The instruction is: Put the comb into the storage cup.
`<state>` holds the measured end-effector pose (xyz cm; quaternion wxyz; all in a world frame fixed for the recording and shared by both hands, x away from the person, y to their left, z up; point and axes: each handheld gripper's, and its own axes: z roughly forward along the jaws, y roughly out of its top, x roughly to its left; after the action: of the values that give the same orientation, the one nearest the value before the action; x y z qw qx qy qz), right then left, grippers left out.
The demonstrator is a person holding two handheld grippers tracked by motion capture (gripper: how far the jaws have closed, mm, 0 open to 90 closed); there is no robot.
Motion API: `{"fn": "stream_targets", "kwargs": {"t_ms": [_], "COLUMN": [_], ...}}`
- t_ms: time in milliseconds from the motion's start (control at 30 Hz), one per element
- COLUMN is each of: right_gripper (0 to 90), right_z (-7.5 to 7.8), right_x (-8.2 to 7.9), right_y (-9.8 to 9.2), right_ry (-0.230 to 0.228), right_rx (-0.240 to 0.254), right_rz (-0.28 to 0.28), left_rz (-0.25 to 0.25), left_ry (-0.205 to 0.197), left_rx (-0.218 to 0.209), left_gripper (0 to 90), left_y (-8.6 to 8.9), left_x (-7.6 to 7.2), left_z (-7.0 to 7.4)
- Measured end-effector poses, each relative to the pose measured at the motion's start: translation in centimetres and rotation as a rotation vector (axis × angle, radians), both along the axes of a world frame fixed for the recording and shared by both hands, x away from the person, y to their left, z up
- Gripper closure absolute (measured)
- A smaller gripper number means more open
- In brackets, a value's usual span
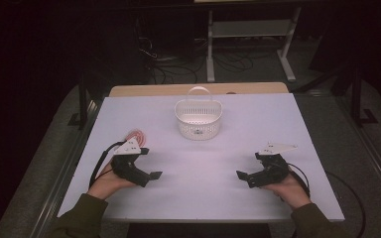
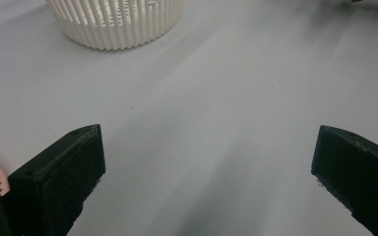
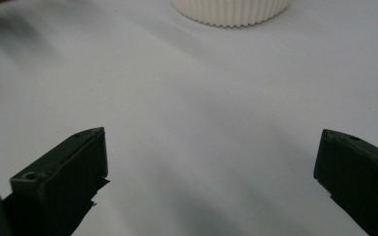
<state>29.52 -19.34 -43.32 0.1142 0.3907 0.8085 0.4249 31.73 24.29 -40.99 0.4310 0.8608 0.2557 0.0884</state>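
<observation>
Basket (image 1: 198,119), white, slatted, handled: upright at worktop (image 1: 258,129) centre-rear, well apart from both tools. Left tool (image 1: 149,163): jaws wide, empty, beside a pink round item (image 1: 135,135). Right tool (image 1: 248,168): jaws wide, empty, over bare worktop.

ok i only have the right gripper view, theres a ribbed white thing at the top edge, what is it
observer: A white slotted basket with an arched handle, standing upright in the middle of the table.
operator: and the other hand, holding anything
observer: No. The left gripper is low over the table's left part, jaws wide open with nothing between them.
operator: anything else lying around
observer: A round pink thing lies flat just behind the left gripper, partly hidden by its grey plate. I can't tell what it is.
</observation>
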Motion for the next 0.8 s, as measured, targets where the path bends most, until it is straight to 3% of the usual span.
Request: {"fn": "stream_targets", "kwargs": {"t_ms": [200, 633, 800], "right_gripper": [0.0, 0.0, 0.0], "right_z": [0.0, 0.0, 0.0], "right_x": [0.0, 0.1, 0.2], "right_y": [0.0, -0.1, -0.1], "right_ry": [-0.001, -0.001, -0.002], "right_rx": [0.002, 0.009, 0.008], "right_rz": [0.002, -0.003, -0.003], "left_rz": [0.017, -0.003, -0.014], "left_ry": [-0.001, 0.002, -0.003], "left_rx": [-0.013, -0.023, -0.006], "left_gripper": [0.0, 0.0, 0.0], "left_y": [0.2, 0.4, 0.1], "left_x": [0.1, 1.0, 1.5], "left_z": [0.3, 1.3, 1.7]}}
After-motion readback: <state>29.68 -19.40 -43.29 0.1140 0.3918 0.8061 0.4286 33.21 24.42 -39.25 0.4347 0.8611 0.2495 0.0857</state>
